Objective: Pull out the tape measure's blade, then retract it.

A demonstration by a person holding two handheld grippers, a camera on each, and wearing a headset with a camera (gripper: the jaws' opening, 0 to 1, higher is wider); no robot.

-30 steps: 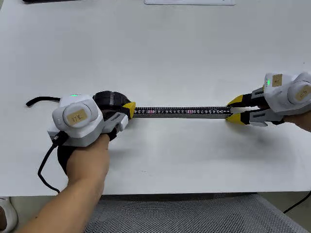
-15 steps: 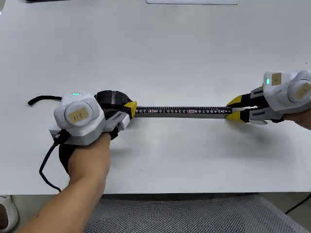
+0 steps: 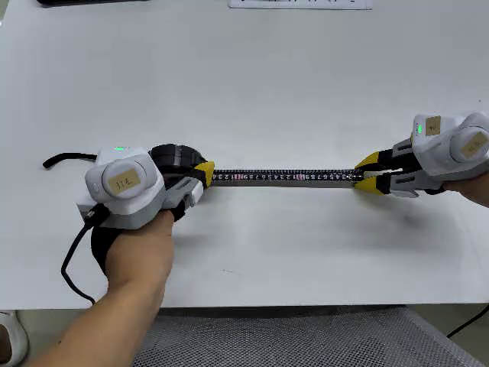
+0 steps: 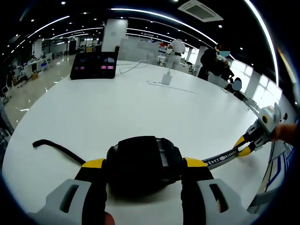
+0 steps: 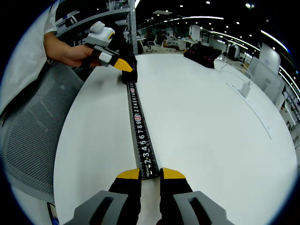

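Left gripper (image 4: 144, 163), 9 o'clock, clamps case (image 3: 172, 157) as anchor. Right gripper (image 5: 150, 174), 3 o'clock, pinches blade (image 3: 283, 176) tip, likely countering spring recoil.

White tabletop (image 3: 306, 92) is lit brightly and evenly from overhead; soft shadows are cast. Head view is sharp. Strong edge distortion is noted in both gripper views; ceiling strip lights (image 4: 136, 9) are bowed along the upper frame.
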